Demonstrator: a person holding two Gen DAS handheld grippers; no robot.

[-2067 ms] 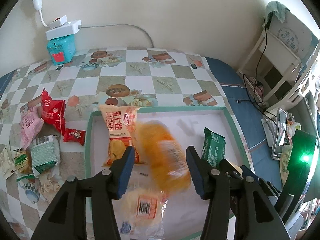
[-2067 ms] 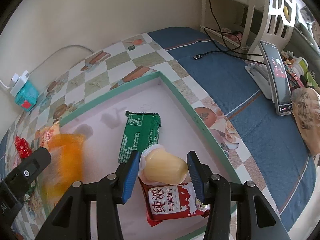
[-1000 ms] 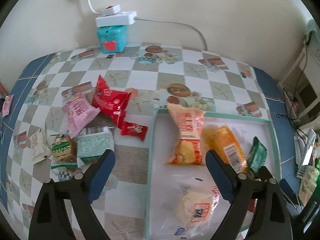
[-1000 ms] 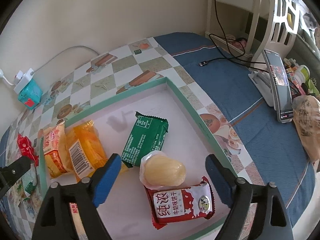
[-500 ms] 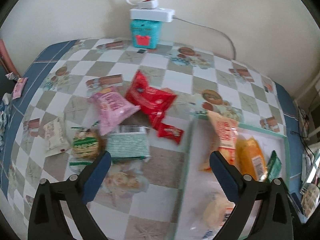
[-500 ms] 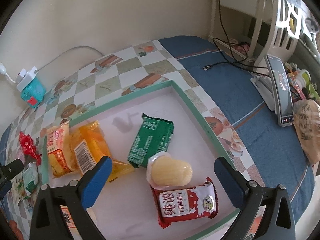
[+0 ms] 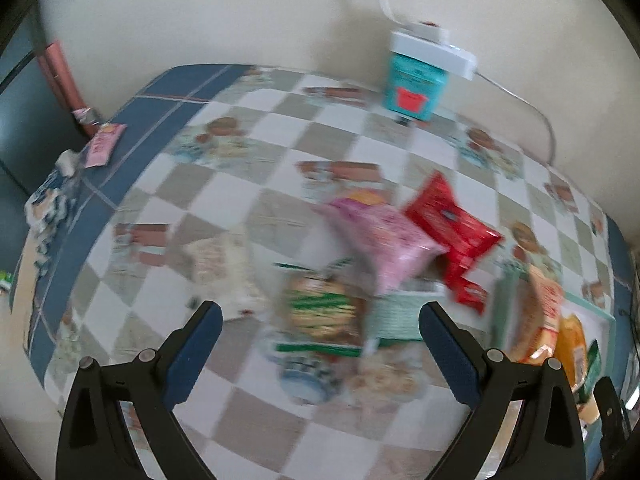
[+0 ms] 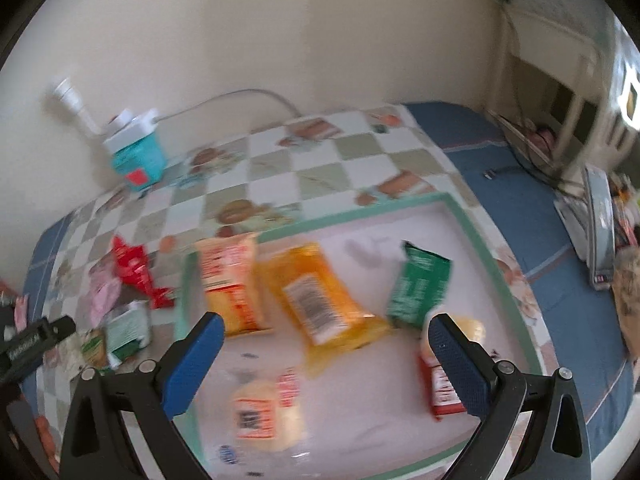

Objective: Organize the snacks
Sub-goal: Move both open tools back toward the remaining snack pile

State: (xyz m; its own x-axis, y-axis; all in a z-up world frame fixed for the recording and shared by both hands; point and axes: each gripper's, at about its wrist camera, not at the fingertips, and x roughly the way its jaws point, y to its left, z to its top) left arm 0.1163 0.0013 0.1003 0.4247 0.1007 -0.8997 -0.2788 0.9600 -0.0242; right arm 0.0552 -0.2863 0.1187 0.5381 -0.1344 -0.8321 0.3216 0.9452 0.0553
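Both tongs stood wide and empty above the snacks on the bench.

The left tongs [image 7: 320,336], jaws spread with nothing between them, hung over a loose heap on the checked cloth: a pink bag [image 7: 384,236], a red packet [image 7: 452,220] touching it, a green-striped packet [image 7: 320,308] and a pale green pack [image 7: 400,316] beside that. The right tongs [image 8: 324,348], equally wide and empty, hovered over the green-rimmed tray [image 8: 360,210], which held an orange chip bag [image 8: 232,280], a yellow packet [image 8: 320,304] beside it, a green wrapper [image 8: 420,284], a clear-wrapped bun [image 8: 264,412] and a red-and-white pack [image 8: 442,390].
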